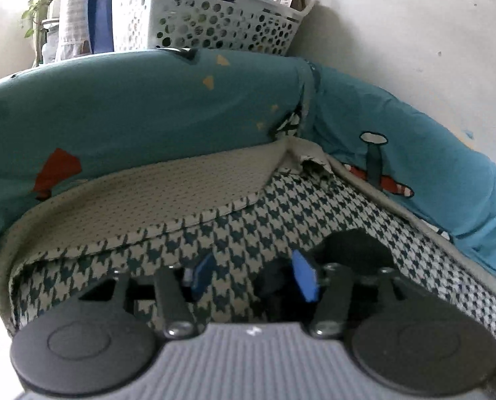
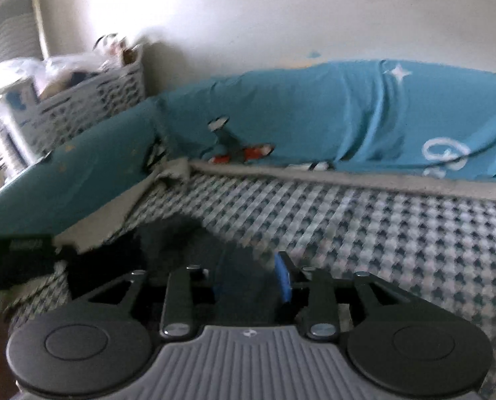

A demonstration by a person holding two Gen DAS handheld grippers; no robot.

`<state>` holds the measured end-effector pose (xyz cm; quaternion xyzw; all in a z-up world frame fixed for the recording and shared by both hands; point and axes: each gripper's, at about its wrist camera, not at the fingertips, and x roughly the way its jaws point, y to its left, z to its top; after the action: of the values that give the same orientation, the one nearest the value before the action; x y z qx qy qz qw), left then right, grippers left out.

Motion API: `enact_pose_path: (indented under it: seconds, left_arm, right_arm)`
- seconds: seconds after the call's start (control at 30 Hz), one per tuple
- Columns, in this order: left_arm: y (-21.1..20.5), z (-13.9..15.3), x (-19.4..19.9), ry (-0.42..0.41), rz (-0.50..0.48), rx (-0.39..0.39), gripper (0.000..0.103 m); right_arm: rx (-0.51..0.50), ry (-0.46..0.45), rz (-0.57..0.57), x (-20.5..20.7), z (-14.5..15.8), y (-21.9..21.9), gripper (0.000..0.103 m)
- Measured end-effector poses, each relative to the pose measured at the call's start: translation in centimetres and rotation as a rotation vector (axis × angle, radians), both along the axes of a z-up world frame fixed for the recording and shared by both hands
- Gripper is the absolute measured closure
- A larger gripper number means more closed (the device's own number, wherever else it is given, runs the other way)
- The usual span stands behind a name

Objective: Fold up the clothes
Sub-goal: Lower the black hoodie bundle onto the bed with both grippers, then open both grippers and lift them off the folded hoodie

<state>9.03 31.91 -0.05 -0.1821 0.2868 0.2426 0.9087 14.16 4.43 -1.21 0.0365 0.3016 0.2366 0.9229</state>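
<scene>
At the bottom centre of each frame, the left gripper (image 1: 252, 281) and right gripper (image 2: 251, 280) stand with blue pads apart over a dark garment (image 2: 188, 243); whether either pinches it, I cannot tell. The garment looks soft and limp, best pinched at an edge. Beyond lie the houndstooth cover (image 2: 364, 220), teal bedsheet (image 1: 148, 106) and, upper centre, a laundry basket (image 1: 214, 16).

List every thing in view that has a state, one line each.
left hand-held gripper: open, low over the cover.
right hand-held gripper: open, dark garment between its fingers.
dark garment: crumpled, unfolded.
houndstooth cover: corner flipped back, underside showing.
white basket: upright, full.
</scene>
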Motion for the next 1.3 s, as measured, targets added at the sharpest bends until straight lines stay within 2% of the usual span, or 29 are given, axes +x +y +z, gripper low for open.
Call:
enact_pose_path:
  seconds: [0.2, 0.37, 0.47, 0.53, 0.67, 0.73, 0.83, 0.9, 1.0, 1.13, 1.3]
  left_arm:
    - [0.0, -0.7, 0.1, 0.03, -0.012, 0.021, 0.051]
    - [0.6, -1.8, 0.4, 0.063, 0.006, 0.003, 0.05]
    - [0.9, -2.7, 0.7, 0.094, 0.028, 0.025, 0.046]
    - [1.1, -3.3, 0.8, 0.118, 0.042, 0.035, 0.046]
    - [1.9, -4.5, 0.9, 0.138, 0.063, -0.01, 0.042]
    - [2.0, -4.8, 0.8, 0.135, 0.074, -0.02, 0.04]
    - [1.6, -4.9, 0.9, 0.154, 0.089, 0.01, 0.032]
    - [1.8, -5.0, 0.8, 0.156, 0.104, 0.002, 0.027]
    - [1.9, -4.8, 0.4, 0.149, 0.111, -0.018, 0.027]
    - [1.7, -4.4, -0.6, 0.144, 0.113, -0.051, 0.026]
    - [0.5, -3.8, -2.0, 0.164, 0.11, -0.048, 0.014]
  right_arm:
    - [-0.008, 0.038, 0.106, -2.9, -1.4, 1.7, 0.072]
    - [-0.019, 0.048, 0.244, -5.8, -2.4, 4.0, 0.072]
    - [-0.049, 0.048, 0.311, -7.1, -3.4, 5.2, 0.072]
    - [-0.091, 0.07, 0.309, -7.5, -4.5, 5.7, 0.072]
    - [-0.097, 0.085, 0.294, -8.3, -6.0, 5.0, 0.072]
    - [-0.094, 0.085, 0.29, -8.7, -6.0, 4.6, 0.072]
    - [-0.083, 0.098, 0.275, -8.6, -6.1, 4.3, 0.072]
    - [-0.079, 0.102, 0.264, -8.6, -6.1, 4.0, 0.072]
    - [-0.091, 0.098, 0.257, -9.1, -6.0, 3.7, 0.072]
    - [-0.087, 0.14, 0.24, -9.3, -5.4, 3.3, 0.071]
    - [-0.122, 0.13, 0.222, -10.2, -4.6, 2.7, 0.071]
